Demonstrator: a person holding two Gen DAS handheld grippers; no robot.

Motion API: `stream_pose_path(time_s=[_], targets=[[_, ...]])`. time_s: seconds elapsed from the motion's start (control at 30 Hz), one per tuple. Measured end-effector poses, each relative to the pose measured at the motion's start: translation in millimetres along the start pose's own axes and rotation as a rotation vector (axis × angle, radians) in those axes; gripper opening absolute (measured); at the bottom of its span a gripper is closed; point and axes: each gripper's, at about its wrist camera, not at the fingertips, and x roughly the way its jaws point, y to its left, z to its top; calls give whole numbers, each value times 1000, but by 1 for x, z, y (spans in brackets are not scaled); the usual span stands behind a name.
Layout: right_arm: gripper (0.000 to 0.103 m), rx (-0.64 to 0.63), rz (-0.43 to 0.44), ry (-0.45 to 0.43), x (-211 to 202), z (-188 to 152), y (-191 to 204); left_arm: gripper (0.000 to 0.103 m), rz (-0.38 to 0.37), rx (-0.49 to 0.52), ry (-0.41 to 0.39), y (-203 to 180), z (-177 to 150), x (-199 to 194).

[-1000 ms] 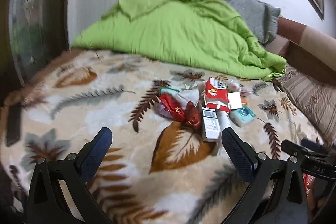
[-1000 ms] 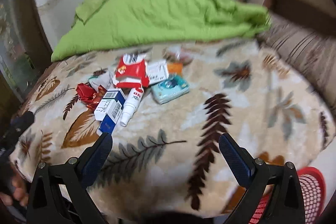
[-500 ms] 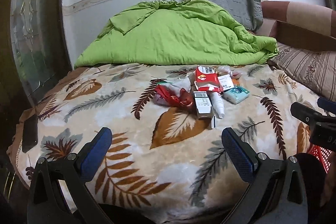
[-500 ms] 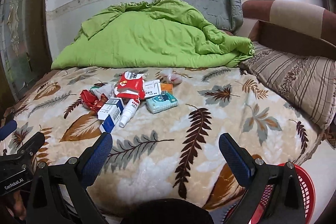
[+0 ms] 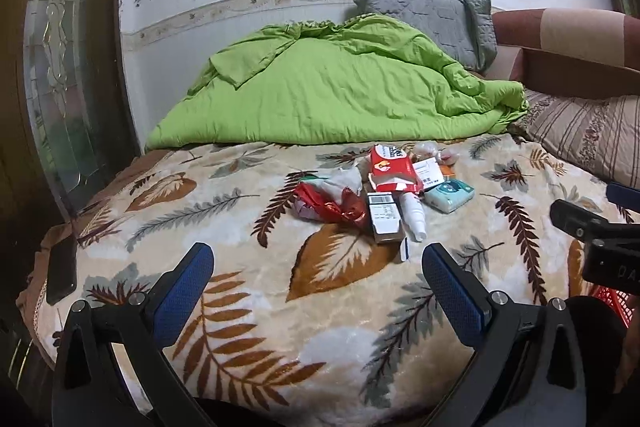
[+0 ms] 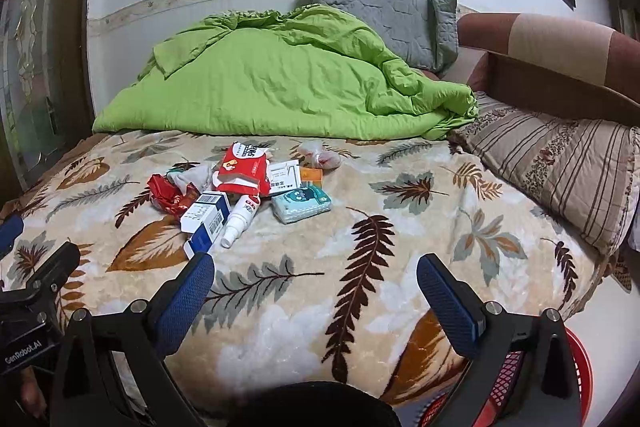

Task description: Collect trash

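Bedroom scene: leaf-patterned blanket [image 6: 360,227] spread over a bed, rumpled green duvet [image 6: 280,83] heaped behind against a white wall, grey pillow [image 6: 384,15] propped further back, striped cushion [image 6: 560,171] off to the right.

Trash clustered mid-blanket, left of centre in the right wrist view. Counted so far as visible: red tissue pack [image 6: 242,169], crumpled red wrapper [image 6: 168,195], blue-and-white box [image 6: 206,217], white spray bottle [image 6: 240,217] lying just beside the box, teal tissue pack [image 6: 301,203], white carton [image 6: 285,175] with a small orange box [image 6: 311,174] touching it, and a small clear bag [image 6: 320,155] a little apart toward the duvet. Crumpled whitish paper [image 6: 192,175] also tucked against the wrapper. Exact count hard to fix where pieces overlap.

Left gripper [image 5: 318,291] spread wide, holding nothing, hovering near the bed's front edge and aimed at the pile. Right gripper [image 6: 316,297] likewise wide apart and empty, short of the trash. Red mesh basket [image 6: 560,379] partly visible low at the right, off the bed's corner; contents not visible.

Progress judged as barely begun: nothing gripped, whole pile untouched on the blanket. Left to do, by the look of it: pick each of the 8 or 9 pieces and drop them, probably into the basket. Nearest candidates: box and bottle.
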Motion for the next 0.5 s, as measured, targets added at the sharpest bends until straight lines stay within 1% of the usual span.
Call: stream_pose_path(time_s=[0.13, 0.5], targets=[[103, 3, -1, 9, 1, 0, -2, 103, 1, -17, 13, 3, 0, 3], [103, 4, -1, 15, 2, -1, 0, 103, 8, -23, 28, 4, -1, 5]])
